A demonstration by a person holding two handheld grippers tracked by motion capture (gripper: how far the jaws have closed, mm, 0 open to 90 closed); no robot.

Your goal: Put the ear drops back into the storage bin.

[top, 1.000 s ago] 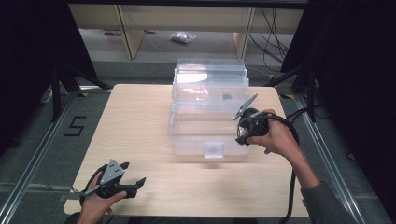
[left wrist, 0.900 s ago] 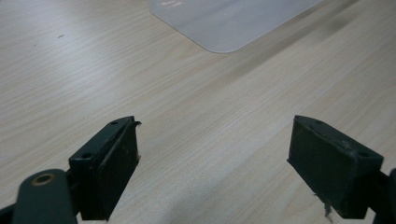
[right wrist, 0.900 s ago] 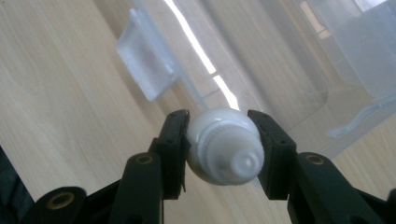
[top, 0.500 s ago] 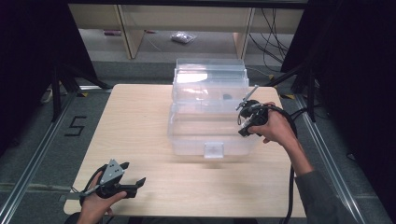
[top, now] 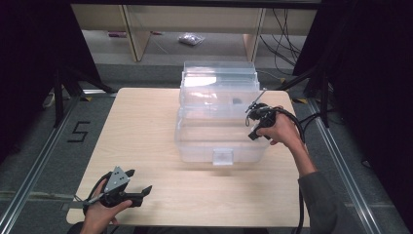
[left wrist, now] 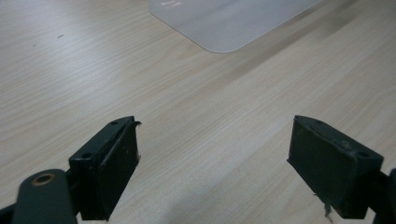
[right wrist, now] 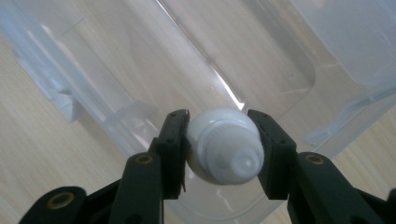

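A clear plastic storage box (top: pixel 219 141) stands open in the middle of the wooden table (top: pixel 141 126), its lid (top: pixel 219 80) tipped up at the far side. Over the box's right edge, my right gripper (top: pixel 253 130) is shut on a small white round bottle. In the right gripper view the white bottle (right wrist: pixel 224 145) sits squeezed between the jaws of the right gripper (right wrist: pixel 223 140), above the box's see-through bottom (right wrist: pixel 261 56). My left gripper (top: pixel 139 181) rests open near the table's front left. Nothing is between the left gripper's (left wrist: pixel 212 172) jaws, and a corner of the box (left wrist: pixel 224 18) lies ahead.
Behind the table stands a low shelf (top: pixel 195 19) with a small bag (top: pixel 190 39) on the floor beneath it. A taped "5" (top: pixel 78 131) marks the floor at the left. Cables (top: pixel 302 126) trail off the table's right side.
The right hand has carried the white bottle slightly farther back along the box's right side and turned the gripper. The left gripper has stayed put.
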